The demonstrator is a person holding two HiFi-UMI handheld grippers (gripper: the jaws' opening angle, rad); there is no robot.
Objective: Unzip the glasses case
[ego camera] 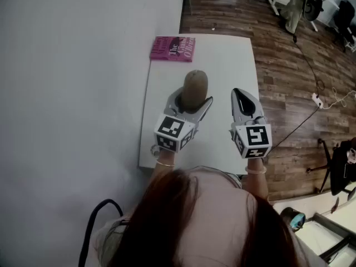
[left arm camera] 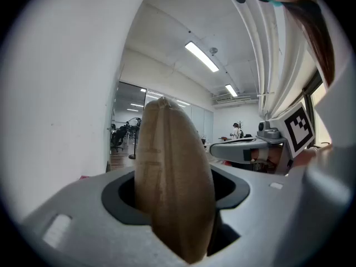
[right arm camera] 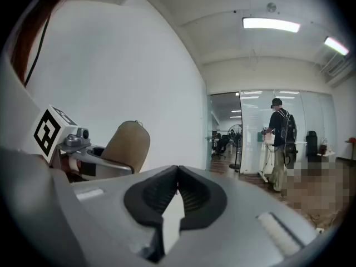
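My left gripper [ego camera: 192,102] is shut on a tan fabric glasses case [ego camera: 194,88], which stands upright between its jaws above the white table [ego camera: 222,54]. In the left gripper view the case [left arm camera: 172,188] fills the middle, its seam running up the edge, held by both jaws. My right gripper [ego camera: 245,102] hangs to the right of it, apart from the case, shut with nothing between its jaws. The right gripper view shows the pads [right arm camera: 189,196] pressed together and the case [right arm camera: 128,146] off to the left in the other gripper [right arm camera: 119,163].
A pink book [ego camera: 173,48] lies at the table's far left corner. A white wall [ego camera: 72,82] runs along the left side. Wooden floor [ego camera: 289,82] with a cable and power strip [ego camera: 317,100] lies to the right. A person [right arm camera: 278,141] stands far off in the room.
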